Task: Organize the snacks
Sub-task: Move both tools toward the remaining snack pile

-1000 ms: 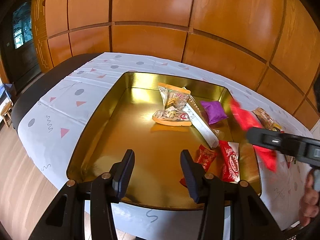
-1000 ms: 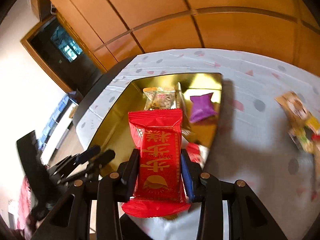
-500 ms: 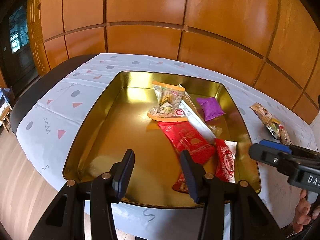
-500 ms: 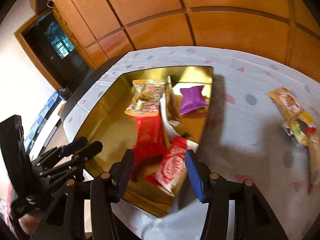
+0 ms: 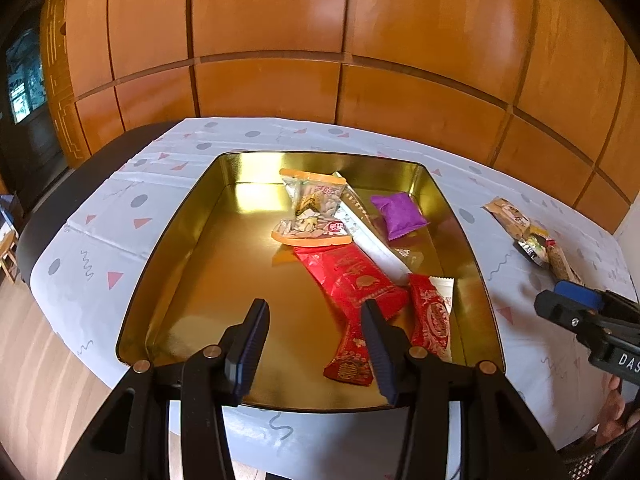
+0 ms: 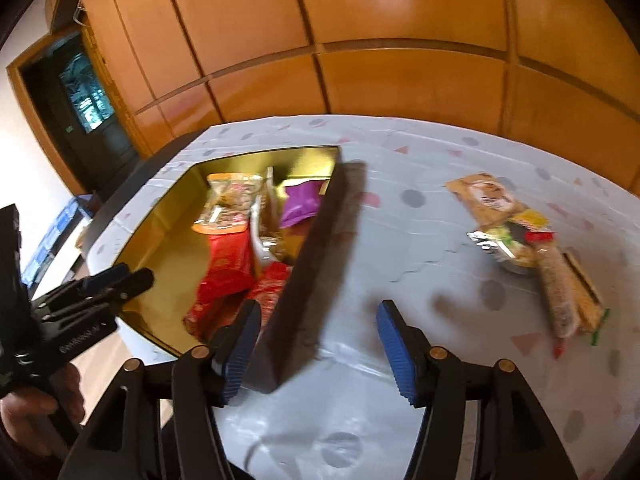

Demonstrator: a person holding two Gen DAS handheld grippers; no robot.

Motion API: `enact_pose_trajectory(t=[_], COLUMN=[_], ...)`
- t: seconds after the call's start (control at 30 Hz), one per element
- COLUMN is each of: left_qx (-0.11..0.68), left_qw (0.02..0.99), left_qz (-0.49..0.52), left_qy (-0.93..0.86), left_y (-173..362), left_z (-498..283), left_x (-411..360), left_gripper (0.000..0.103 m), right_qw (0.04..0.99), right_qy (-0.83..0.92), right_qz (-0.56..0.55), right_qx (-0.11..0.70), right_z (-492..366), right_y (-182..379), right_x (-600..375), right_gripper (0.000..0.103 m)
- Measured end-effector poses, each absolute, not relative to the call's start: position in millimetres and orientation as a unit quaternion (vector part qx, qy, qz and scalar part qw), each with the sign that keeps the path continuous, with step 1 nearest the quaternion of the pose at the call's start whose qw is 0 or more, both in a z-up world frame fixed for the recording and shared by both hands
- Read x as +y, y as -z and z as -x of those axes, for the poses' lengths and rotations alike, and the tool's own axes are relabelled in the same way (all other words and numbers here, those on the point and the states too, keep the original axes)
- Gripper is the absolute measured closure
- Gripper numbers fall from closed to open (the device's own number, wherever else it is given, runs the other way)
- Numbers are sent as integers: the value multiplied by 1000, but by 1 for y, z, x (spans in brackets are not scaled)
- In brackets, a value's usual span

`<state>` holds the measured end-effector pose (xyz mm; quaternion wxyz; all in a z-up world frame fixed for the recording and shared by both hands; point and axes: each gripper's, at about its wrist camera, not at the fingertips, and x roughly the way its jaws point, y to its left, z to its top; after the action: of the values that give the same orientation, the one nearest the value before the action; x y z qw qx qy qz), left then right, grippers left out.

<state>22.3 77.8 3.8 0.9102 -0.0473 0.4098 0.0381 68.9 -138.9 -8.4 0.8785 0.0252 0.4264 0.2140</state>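
Wood panels back the desk [image 6: 360, 380], where light, crinkly, slippery snacks [image 6: 532, 236] lie near its right edge, best pinched mid-packet; right claw [image 6: 316, 344] is opening, empty, left claw [image 5: 312, 344] half-open, empty.

Mirror-glossy gold metal tin [image 5: 168, 240], shiny plastic snack wrappers [image 5: 352, 276], polished wood panelling [image 5: 264, 12]

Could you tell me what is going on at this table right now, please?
A person is sorting snacks into a gold tin with two hand-held grippers. The tin holds several packets, among them a big red packet. The right hand-held gripper is empty, its jaws opening over the tablecloth beside the tin. The left hand-held gripper hangs open and empty over the tin's near edge. A few snacks lie outside on the cloth.
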Motion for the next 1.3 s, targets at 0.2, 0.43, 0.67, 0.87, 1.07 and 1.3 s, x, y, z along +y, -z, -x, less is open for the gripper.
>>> enact_pose_trajectory(t=[0.2, 0.43, 0.67, 0.87, 1.07, 1.3], left_qx=[413, 416, 415, 416, 418, 420], left_qw=[909, 909, 910, 909, 908, 906], left_qz=[41, 31, 13, 0, -13, -27], left_qy=[-27, -14, 2, 14, 26, 45], left_y=[-3, -3, -6, -10, -11, -15], left_z=[-22, -23, -24, -28, -31, -35], left_x=[70, 60, 44, 32, 19, 1], left_gripper=[55, 55, 55, 55, 55, 55], right_qw=[885, 889, 895, 905, 911, 913], right_qy=[-179, -141, -105, -68, -26, 32], right_qz=[-25, -29, -16, 7, 29, 40], right_qx=[428, 435, 433, 420, 412, 405], right_z=[-65, -64, -67, -75, -84, -99], right_y=[14, 20, 17, 0, -14, -19], right_x=[-165, -196, -227, -264, -307, -364], right_gripper=[37, 37, 36, 34, 32, 32])
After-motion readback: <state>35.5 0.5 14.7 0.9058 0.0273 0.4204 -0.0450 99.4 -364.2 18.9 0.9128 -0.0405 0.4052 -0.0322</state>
